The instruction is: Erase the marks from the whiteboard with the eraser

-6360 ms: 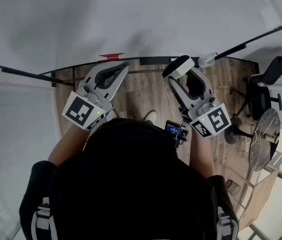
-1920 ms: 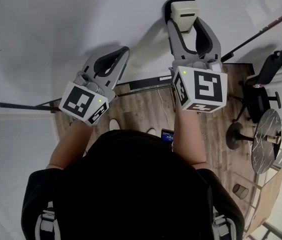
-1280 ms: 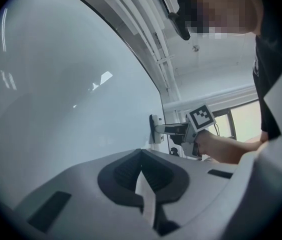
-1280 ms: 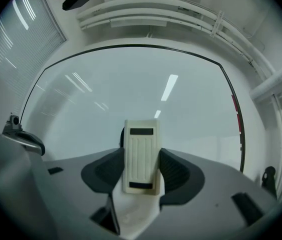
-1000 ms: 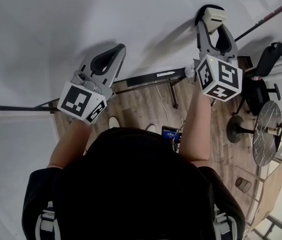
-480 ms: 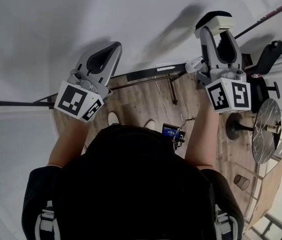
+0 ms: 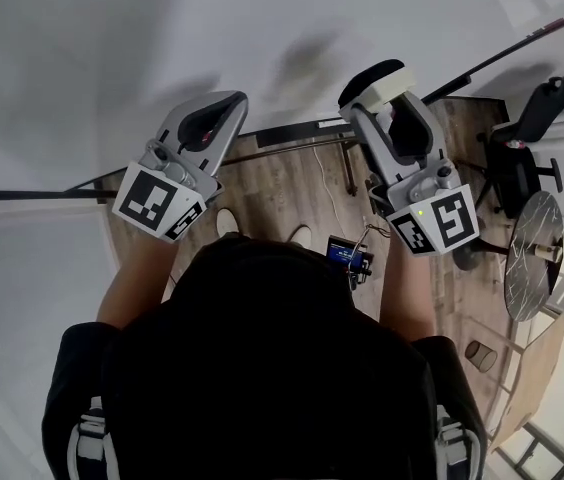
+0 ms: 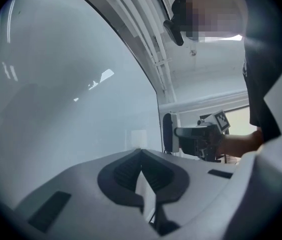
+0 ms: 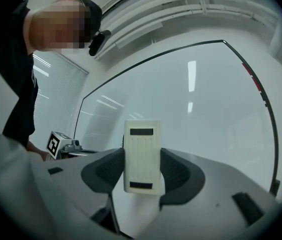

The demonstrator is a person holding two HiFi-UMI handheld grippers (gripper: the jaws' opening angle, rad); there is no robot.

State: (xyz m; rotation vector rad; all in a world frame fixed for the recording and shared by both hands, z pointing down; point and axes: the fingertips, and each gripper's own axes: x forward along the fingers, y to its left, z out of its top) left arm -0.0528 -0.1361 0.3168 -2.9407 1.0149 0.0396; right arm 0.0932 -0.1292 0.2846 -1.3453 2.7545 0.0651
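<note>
The whiteboard (image 7: 162,38) fills the upper part of the head view, and I make out no clear marks on it near the grippers. My right gripper (image 7: 380,96) is shut on a cream eraser (image 7: 382,81) with a dark felt side, held near the board's lower edge. In the right gripper view the eraser (image 9: 142,156) stands upright between the jaws, in front of the board (image 9: 196,99). My left gripper (image 7: 228,100) is shut and empty, and points at the board's lower part. Its jaws meet at the tip (image 8: 141,152). The eraser (image 8: 170,133) shows at the right of the left gripper view.
Below the board run its dark bottom rail (image 7: 292,133) and a wooden floor (image 7: 292,193). A black office chair (image 7: 537,133) and a round table (image 7: 530,268) stand at the right. A small device with a blue screen (image 7: 347,256) hangs at my chest.
My right gripper has carried the eraser from high on the board's right side down and left to its lower edge. The left gripper has stayed nearly still.
</note>
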